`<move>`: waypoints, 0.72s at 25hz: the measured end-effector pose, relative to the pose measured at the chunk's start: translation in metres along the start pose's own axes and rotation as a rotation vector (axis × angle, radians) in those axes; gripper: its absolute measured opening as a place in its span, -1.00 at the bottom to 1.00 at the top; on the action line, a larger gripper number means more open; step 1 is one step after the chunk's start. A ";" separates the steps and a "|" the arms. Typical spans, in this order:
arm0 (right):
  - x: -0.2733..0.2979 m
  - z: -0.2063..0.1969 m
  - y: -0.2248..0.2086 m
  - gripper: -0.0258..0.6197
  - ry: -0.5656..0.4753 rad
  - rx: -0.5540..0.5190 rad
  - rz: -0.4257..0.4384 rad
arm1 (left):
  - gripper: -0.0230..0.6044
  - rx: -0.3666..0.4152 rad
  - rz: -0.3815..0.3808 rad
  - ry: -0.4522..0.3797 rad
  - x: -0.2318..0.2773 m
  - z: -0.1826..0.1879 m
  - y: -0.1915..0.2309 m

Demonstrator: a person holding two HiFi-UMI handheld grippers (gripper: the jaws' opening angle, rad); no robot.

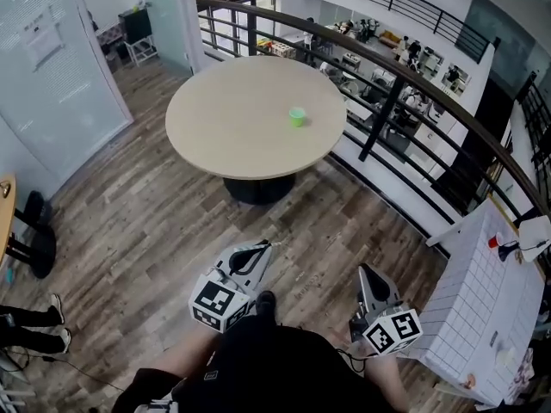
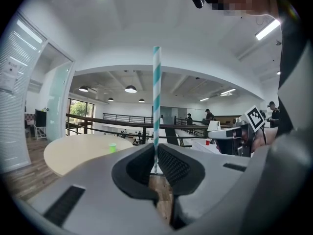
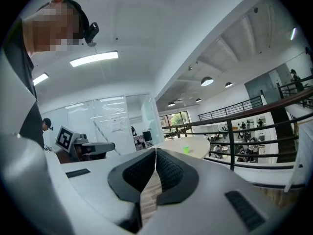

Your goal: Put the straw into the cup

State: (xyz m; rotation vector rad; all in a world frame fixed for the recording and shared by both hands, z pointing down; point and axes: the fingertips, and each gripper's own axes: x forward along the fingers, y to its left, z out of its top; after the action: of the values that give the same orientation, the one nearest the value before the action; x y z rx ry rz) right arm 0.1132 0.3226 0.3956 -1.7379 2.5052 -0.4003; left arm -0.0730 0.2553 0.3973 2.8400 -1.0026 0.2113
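Observation:
A small green cup (image 1: 297,117) stands on the far right part of a round beige table (image 1: 224,127), well ahead of me. It also shows small and distant as the cup (image 2: 112,147) in the left gripper view and the cup (image 3: 185,149) in the right gripper view. My left gripper (image 1: 263,248) is shut on a teal-and-white striped straw (image 2: 156,97), which stands upright between the pads. My right gripper (image 1: 363,271) is shut with nothing in it, its jaws meeting at the tips (image 3: 155,151). Both are held low, close to my body, over the wooden floor.
A dark curved railing (image 1: 405,84) runs behind and right of the table. A white gridded table (image 1: 473,317) with a red cup (image 1: 492,242) stands at my right. A glass partition (image 1: 52,67) is on the left, with a person's legs and shoes (image 1: 34,317) at the left edge.

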 end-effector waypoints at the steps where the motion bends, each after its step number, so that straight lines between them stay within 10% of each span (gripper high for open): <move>1: 0.015 0.004 -0.001 -0.85 -0.001 -0.005 0.002 | -0.83 -0.002 0.001 -0.002 0.005 0.002 0.013; 18: 0.188 0.025 -0.015 -0.85 0.066 -0.036 0.052 | -0.83 -0.047 0.011 -0.010 0.071 0.015 0.150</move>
State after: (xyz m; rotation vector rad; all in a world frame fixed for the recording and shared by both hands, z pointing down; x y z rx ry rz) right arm 0.0638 0.1385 0.3926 -1.6949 2.6128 -0.4185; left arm -0.1118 0.0938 0.4047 2.7967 -1.0122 0.1721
